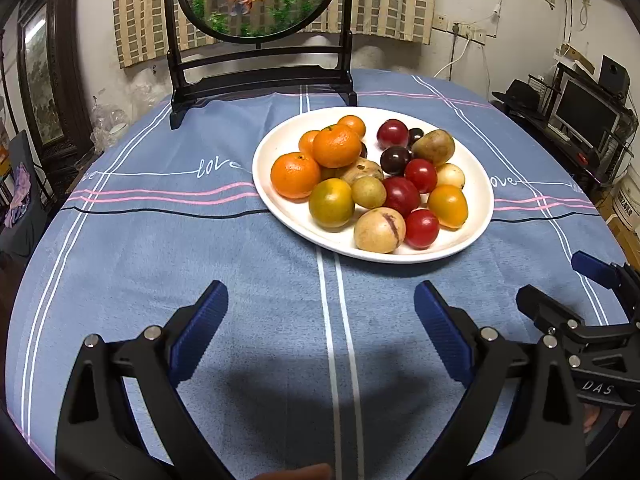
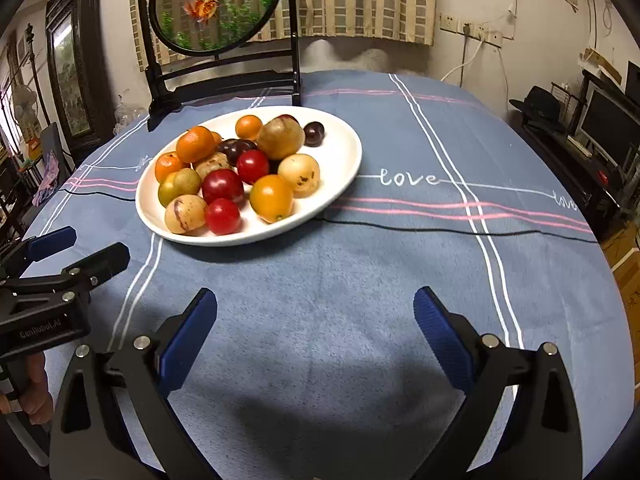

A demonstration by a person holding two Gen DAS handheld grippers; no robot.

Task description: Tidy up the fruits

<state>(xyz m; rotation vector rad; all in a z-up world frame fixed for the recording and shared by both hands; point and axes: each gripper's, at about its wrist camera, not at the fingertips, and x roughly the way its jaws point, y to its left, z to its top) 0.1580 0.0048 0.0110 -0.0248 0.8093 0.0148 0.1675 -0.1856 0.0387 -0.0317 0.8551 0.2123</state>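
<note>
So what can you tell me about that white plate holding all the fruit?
The white plate is a wide, shallow oval dish, smooth and glossy like glazed ceramic, with no visible chips. It lies flat on the blue tablecloth, in front of the dark wooden stand with the goldfish picture. Tangerines, red plums and tan round fruits are piled on it. Neither tool touches it.

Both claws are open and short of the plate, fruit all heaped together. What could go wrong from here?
1. The fruits are piled touching on the white plate; pulling the top orange could send its neighbours rolling.
2. The red fruit sits near the shallow front rim and may roll onto the tablecloth.
3. The left claw and right claw are close together and could collide.
</note>
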